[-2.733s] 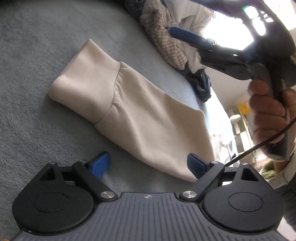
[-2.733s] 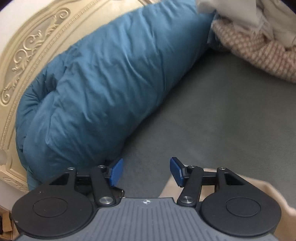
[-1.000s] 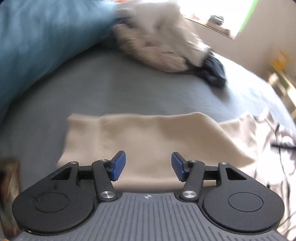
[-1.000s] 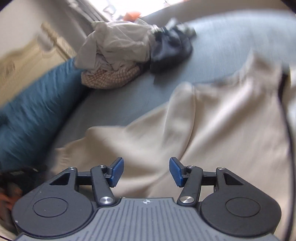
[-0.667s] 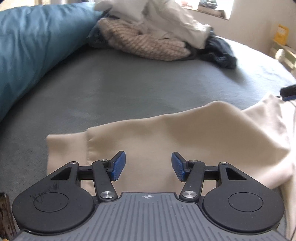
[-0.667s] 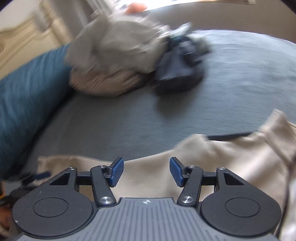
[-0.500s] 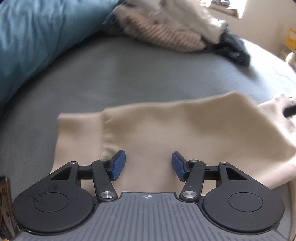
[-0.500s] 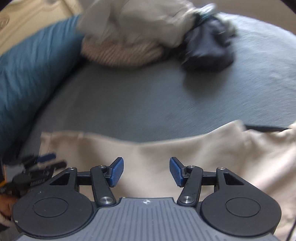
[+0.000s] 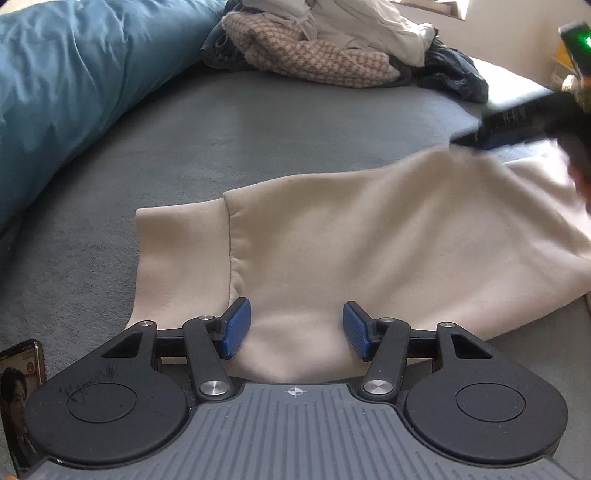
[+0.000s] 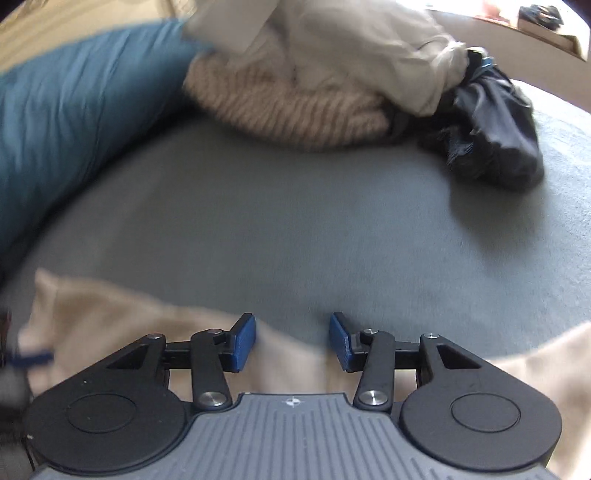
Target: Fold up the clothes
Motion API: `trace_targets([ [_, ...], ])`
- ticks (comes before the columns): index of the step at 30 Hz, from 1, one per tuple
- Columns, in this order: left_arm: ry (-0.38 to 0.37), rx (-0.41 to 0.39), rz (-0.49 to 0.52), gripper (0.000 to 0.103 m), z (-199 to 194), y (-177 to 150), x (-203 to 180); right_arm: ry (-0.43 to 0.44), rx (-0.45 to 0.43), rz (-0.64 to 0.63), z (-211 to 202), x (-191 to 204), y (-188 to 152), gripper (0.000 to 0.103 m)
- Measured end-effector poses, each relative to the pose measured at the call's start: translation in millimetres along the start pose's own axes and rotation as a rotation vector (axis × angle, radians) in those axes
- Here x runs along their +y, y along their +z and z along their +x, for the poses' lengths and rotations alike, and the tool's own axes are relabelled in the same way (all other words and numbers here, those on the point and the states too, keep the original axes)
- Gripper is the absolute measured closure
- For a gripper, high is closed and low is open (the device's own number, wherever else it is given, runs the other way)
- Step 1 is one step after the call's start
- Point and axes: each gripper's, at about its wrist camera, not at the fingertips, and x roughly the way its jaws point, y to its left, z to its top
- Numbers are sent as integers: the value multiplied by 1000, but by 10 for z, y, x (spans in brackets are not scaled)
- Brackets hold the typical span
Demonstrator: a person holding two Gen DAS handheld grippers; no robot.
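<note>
cream sleeve (image 9: 369, 236) between parted left gripper (image 9: 291, 330); right gripper (image 10: 291, 341) closing, unclamped; phone (image 9: 18, 398) left view only.

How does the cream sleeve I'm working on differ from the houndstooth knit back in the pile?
The cream sleeve lies spread flat on the grey bed; the houndstooth knit sits bunched under white clothes. The sleeve is plain, the knit checked brown on cream. The sleeve lies near the left gripper; the knit lies far back. Both are light fabric.

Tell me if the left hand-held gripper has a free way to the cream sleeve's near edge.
Probably yes: the left hand-held gripper stands open right over the cream sleeve, with nothing between.
</note>
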Motion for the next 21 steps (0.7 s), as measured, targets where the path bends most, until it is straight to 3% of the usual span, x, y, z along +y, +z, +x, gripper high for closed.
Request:
trace_targets([
  [3, -8, -11, 16, 47, -17, -30, 6, 64, -52, 86, -277, -121, 40, 55],
  [7, -17, -10, 18, 47, -5, -27, 33, 172, 44, 52, -571, -81, -53, 57],
  [8, -17, -7, 19, 47, -1, -22, 35, 195, 83, 27, -608, -39, -92, 62],
  [13, -9, -1, 38, 47, -30, -43, 30, 158, 194, -84, -344, 179, -356, 67],
  [19, -44, -63, -8, 47, -214, -3, 151, 194, 109, -32, -244, 199, -345, 66],
  [21, -12, -117, -29, 39, -305, 36, 233, 225, 79, -2, -353, 109, -345, 66],
])
